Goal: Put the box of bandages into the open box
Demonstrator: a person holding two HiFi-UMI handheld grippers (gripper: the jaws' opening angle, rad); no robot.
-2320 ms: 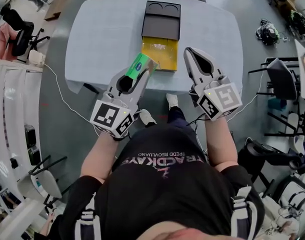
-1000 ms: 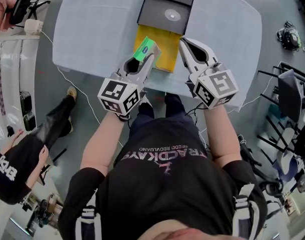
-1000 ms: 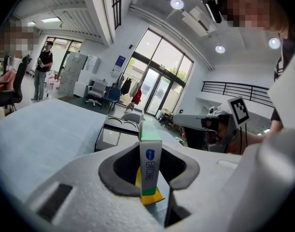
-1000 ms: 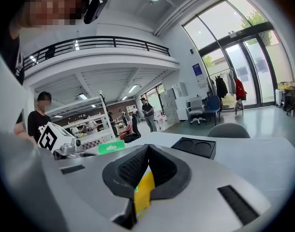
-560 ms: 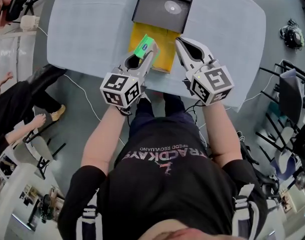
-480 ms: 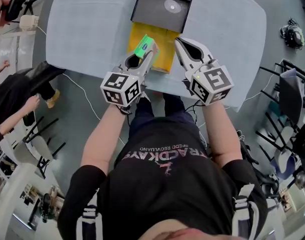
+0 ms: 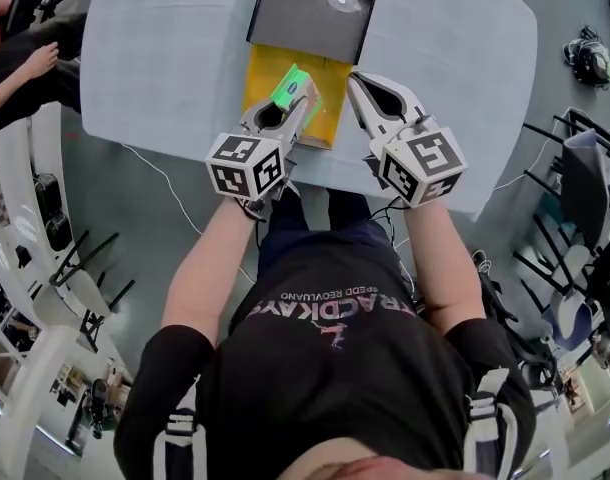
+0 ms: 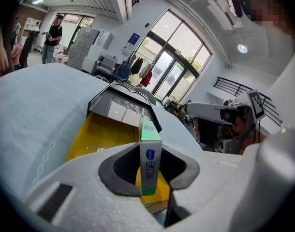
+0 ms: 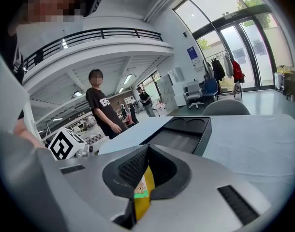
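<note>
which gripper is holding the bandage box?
The left gripper: it is shut on the green bandage box. The right gripper is shut and empty.

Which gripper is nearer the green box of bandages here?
Left. The left gripper has its jaws clamped on the box of bandages, over the yellow open box. The right gripper sits apart to its right, jaws together on nothing.

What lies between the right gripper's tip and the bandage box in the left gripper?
Only bare yellow floor of the open box separates the right gripper from the bandage box, as the head view shows.
</note>
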